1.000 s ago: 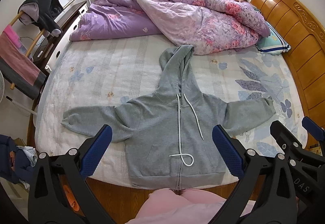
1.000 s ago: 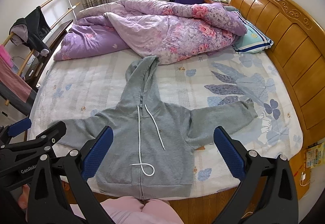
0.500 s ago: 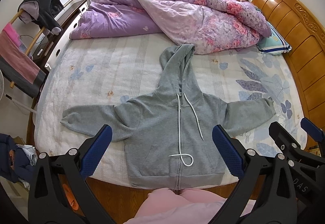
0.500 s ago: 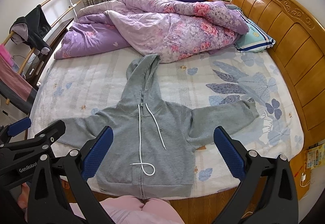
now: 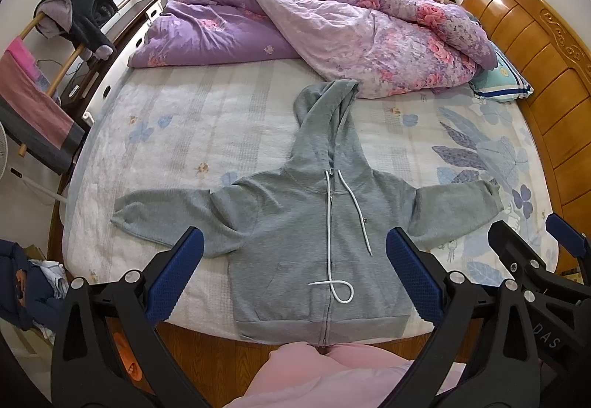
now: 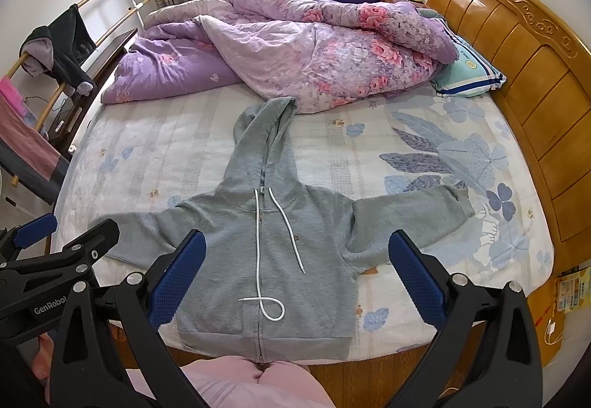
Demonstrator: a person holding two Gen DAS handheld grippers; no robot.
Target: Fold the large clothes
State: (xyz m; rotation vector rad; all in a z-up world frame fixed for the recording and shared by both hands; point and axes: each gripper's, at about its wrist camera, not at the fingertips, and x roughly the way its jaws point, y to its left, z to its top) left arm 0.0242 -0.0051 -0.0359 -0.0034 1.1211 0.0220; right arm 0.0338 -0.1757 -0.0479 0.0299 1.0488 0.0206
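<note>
A grey zip hoodie (image 5: pixel 314 223) lies flat, front up, on the bed near its front edge, sleeves spread left and right and hood pointing away; it also shows in the right wrist view (image 6: pixel 273 245). Its white drawstring (image 5: pixel 332 286) loops over the belly. My left gripper (image 5: pixel 293 271) is open and empty, held above the hem. My right gripper (image 6: pixel 295 271) is open and empty, also above the hem; it shows at the right edge of the left wrist view (image 5: pixel 535 260).
A rumpled purple floral quilt (image 5: pixel 332 27) covers the far half of the bed, touching the hood. A wooden headboard (image 5: pixel 546 75) runs along the right. A clothes rack (image 5: pixel 74 20) stands left. A striped pillow (image 6: pixel 469 71) lies at the right.
Both grippers have lifted and drifted slightly back, so the hoodie sits a little lower in view. The hoodie has not moved and both grippers stay open.
</note>
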